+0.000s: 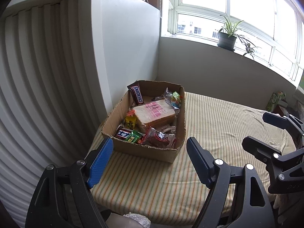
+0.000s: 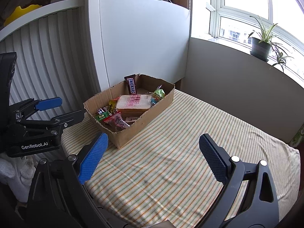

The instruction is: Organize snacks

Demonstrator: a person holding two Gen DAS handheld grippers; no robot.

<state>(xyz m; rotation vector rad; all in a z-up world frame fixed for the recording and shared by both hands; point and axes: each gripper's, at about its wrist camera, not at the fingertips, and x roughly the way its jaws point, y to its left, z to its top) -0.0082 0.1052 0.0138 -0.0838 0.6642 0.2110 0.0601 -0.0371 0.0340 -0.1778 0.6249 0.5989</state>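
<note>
An open cardboard box (image 1: 176, 117) (image 2: 161, 100) stands on the striped table at the far left corner. It holds several snacks: a Snickers bar (image 1: 137, 94) (image 2: 131, 85) leaning upright at the back, a wrapped loaf of sliced bread (image 1: 154, 114) (image 2: 133, 103), a red packet (image 1: 158, 137) (image 2: 115, 121) and small green and yellow packs. My left gripper (image 1: 150, 148) is open and empty just in front of the box; it also shows in the right wrist view (image 2: 71, 108). My right gripper (image 2: 153, 142) is open and empty, to the right of the box; it also shows in the left wrist view (image 1: 260, 129).
The striped tablecloth (image 2: 190, 152) covers the table. A white cabinet and ribbed panel (image 1: 38, 76) stand to the left. A potted plant (image 1: 227, 38) sits on the windowsill. A green carton (image 1: 273, 99) lies at the table's far right.
</note>
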